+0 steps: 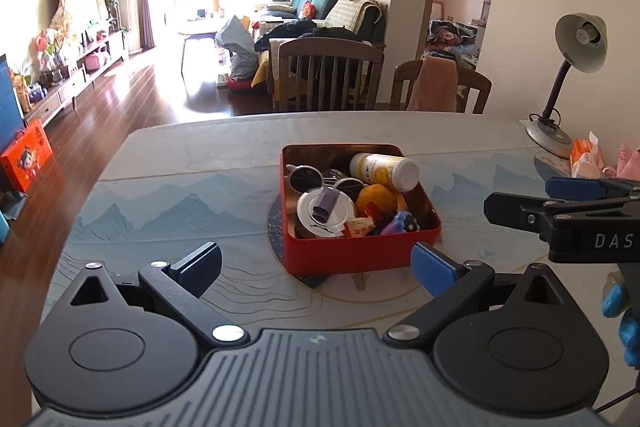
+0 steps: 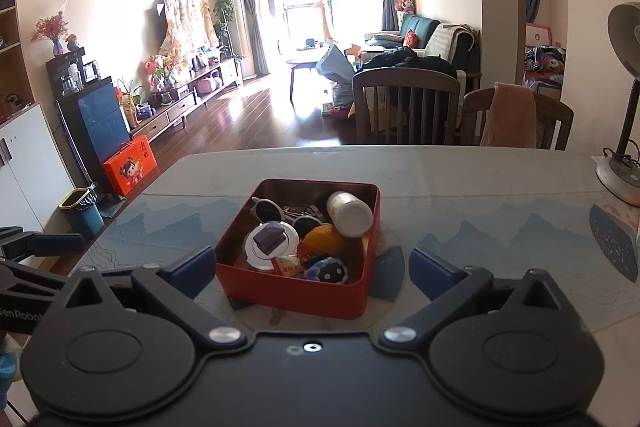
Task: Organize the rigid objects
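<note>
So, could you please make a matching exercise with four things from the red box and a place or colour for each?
Things:
1. white-capped bottle
2. sunglasses
3. purple block
4. red box

Descriptions:
a. lies on top of the round silver lid
b. stands on the table and holds all the others
c. lies on its side in the far right corner of the box
d. round dark lenses, at the far left side of the box

Pairs: 1-c, 2-d, 3-a, 4-b
</note>
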Motion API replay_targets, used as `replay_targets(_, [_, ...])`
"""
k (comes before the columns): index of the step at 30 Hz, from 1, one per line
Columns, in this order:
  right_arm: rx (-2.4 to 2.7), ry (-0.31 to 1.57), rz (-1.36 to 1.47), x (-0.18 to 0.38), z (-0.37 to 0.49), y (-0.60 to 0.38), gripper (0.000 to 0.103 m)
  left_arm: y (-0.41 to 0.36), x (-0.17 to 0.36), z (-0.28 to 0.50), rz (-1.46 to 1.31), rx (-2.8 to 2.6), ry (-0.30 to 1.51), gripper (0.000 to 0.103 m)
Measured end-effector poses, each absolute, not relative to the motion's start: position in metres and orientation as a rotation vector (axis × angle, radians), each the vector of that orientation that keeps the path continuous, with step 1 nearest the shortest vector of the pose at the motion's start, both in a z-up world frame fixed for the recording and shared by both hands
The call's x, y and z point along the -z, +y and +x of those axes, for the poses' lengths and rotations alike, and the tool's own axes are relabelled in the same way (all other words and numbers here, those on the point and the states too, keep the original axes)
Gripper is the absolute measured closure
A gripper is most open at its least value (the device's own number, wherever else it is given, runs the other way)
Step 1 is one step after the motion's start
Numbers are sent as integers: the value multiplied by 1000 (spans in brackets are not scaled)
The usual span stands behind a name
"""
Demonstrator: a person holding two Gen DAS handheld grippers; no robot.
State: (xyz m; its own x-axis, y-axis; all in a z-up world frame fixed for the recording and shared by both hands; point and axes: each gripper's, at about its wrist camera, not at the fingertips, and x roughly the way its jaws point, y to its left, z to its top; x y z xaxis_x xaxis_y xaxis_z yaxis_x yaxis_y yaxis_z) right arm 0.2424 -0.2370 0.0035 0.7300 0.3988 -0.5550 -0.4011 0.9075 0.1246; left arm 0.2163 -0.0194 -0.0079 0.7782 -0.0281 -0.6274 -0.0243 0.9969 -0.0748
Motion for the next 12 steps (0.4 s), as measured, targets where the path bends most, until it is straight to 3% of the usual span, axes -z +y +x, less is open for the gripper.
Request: replay_targets(12, [-421, 641, 3, 6, 240, -247, 0, -27, 13, 220, -98, 12, 698, 1])
